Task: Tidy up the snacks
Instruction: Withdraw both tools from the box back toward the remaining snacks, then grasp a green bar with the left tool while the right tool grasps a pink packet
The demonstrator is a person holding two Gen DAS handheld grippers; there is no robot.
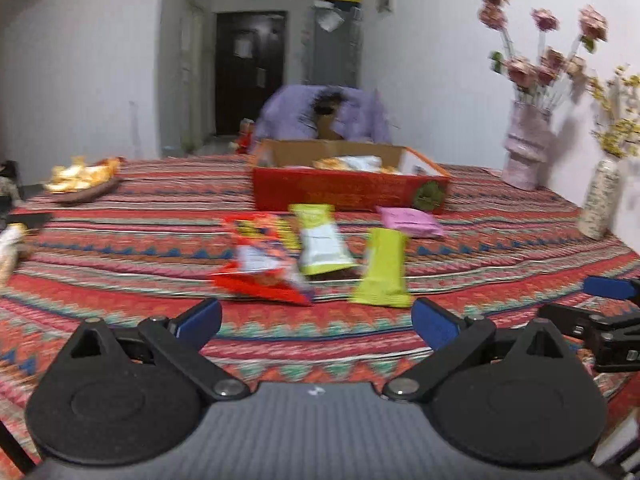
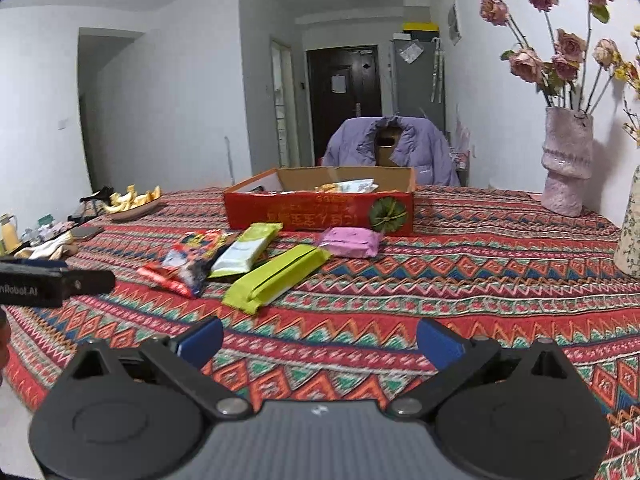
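Note:
An open red cardboard box (image 1: 348, 194) (image 2: 316, 212) stands mid-table with a few snack packs inside. In front of it lie a red snack bag (image 1: 260, 264) (image 2: 184, 262), a green-and-white packet (image 1: 322, 240) (image 2: 246, 250), a lime-green packet (image 1: 382, 268) (image 2: 276, 276) and a pink packet (image 1: 410, 222) (image 2: 352, 242). My left gripper (image 1: 316, 322) is open just short of the red bag and the lime packet, holding nothing. Open and empty too, my right gripper (image 2: 318, 344) hovers over the cloth nearer than the lime packet.
A patterned red tablecloth (image 2: 460, 280) covers the table. A dish of yellow snacks (image 1: 82, 180) (image 2: 132, 202) sits far left. Two flower vases (image 1: 526, 148) (image 2: 566, 164) stand at the right by the wall. A chair with a purple jacket (image 2: 392, 146) is behind the box.

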